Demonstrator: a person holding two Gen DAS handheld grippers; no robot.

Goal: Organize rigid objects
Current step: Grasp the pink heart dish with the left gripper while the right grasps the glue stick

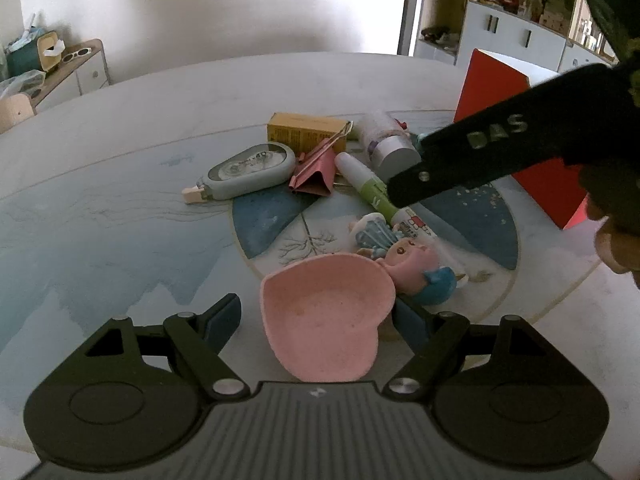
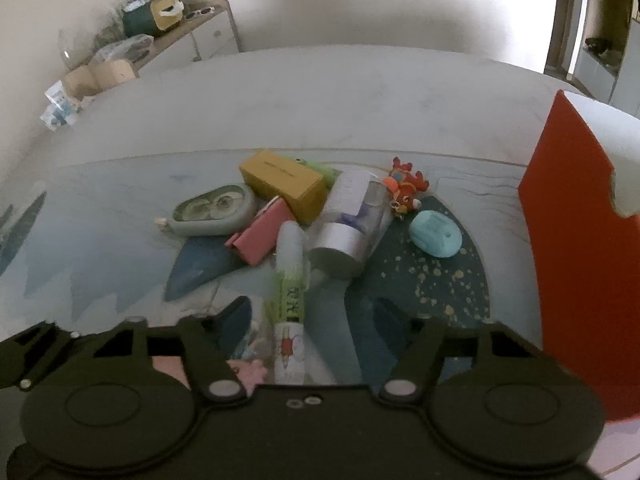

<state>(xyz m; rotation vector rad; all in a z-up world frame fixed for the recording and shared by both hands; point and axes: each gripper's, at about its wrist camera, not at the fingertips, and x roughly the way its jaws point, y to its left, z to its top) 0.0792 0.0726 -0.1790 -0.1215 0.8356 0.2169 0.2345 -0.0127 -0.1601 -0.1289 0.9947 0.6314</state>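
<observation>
A pink heart-shaped dish (image 1: 324, 320) sits between the fingers of my left gripper (image 1: 320, 320), which is open; a gap shows at the left pad. A green-and-white glue tube (image 2: 290, 280) lies between the fingers of my right gripper (image 2: 312, 316), also open, with space on both sides. In the left wrist view one of the right gripper's fingers (image 1: 408, 184) hangs over the same tube (image 1: 368, 188). Behind it lie a yellow box (image 2: 284, 184), a grey correction tape (image 2: 214, 216), a pink binder clip (image 2: 264, 236) and a white bottle with a silver cap (image 2: 348, 224).
A pink-and-blue figurine (image 1: 404, 256) lies just right of the dish. A turquoise oval (image 2: 436, 234) and a small red toy (image 2: 406, 190) lie right of the bottle. A tall red box (image 2: 576, 240) stands at the right edge of the patterned table (image 1: 120, 220).
</observation>
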